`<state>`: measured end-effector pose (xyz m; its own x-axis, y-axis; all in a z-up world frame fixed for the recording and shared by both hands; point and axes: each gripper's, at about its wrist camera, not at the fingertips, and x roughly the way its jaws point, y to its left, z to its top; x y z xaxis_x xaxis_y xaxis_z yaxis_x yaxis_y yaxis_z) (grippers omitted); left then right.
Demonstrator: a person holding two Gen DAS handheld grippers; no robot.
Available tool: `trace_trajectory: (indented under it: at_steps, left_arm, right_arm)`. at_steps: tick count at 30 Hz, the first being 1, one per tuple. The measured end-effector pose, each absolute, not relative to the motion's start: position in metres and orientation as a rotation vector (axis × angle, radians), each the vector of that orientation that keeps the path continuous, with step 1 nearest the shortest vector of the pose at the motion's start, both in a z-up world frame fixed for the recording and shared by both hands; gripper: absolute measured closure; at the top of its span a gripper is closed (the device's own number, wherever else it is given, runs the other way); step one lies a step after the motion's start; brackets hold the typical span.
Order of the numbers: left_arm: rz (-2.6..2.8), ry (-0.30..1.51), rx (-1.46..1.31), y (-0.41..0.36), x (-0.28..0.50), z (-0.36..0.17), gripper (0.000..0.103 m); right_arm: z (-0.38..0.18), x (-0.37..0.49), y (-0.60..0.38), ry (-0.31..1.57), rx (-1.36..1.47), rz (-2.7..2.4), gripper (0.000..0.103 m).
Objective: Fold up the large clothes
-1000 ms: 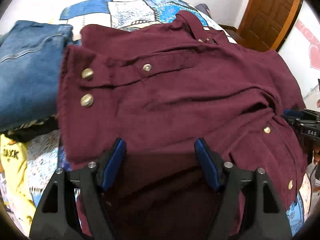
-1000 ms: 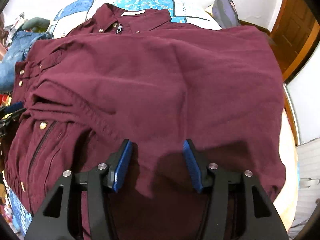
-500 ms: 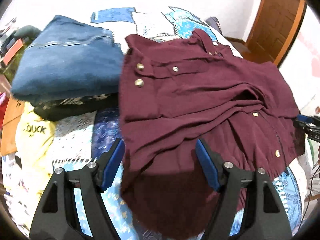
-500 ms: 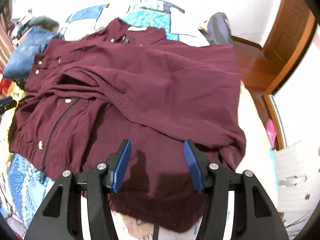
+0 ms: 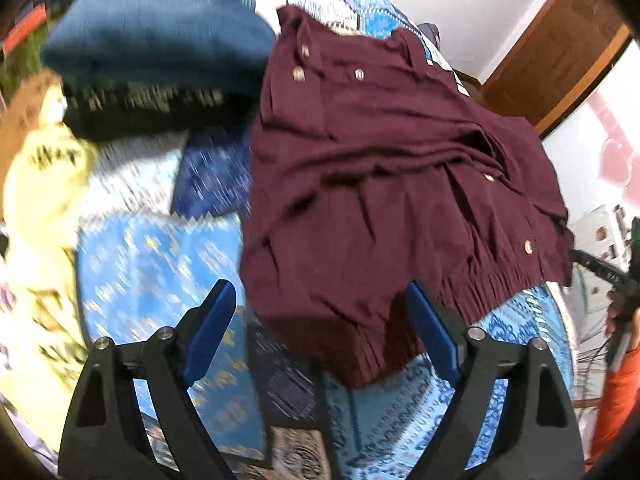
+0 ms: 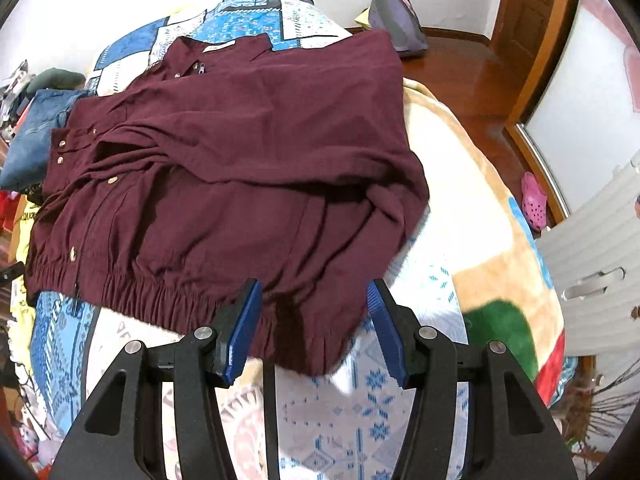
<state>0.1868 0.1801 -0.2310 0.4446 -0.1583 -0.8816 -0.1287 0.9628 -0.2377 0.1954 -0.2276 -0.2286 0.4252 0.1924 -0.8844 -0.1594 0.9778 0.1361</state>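
A maroon jacket with brass snaps lies on the bed, its sleeves folded across the front. It also shows in the right wrist view, collar far, elastic hem near. My left gripper is open and empty, just in front of the jacket's near left corner. My right gripper is open and empty, just above the hem at the jacket's near right corner. Neither holds the cloth.
Folded blue jeans sit on a dark garment left of the jacket. A yellow garment lies at the bed's left edge. A patterned blue bedspread and a cream blanket cover the bed. A wooden door stands far right.
Both grippers have pulled back from over the jacket toward the near edge of the bed. The jacket now lies farther away, with its hem in full view.
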Motion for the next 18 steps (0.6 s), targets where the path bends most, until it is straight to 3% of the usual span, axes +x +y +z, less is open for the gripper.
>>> trace_trajectory:
  at_steps: [7, 18]
  left_arm:
    - [-0.024, 1.141, -0.375, 0.182, 0.191, -0.250, 0.011]
    - [-0.101, 1.165, -0.678, 0.192, 0.218, -0.277, 0.011]
  right_arm:
    - [-0.245, 0.191, -0.242, 1.154, 0.091, 0.202, 0.052]
    - [-0.274, 0.221, -0.253, 1.144, 0.422, 0.332, 0.053]
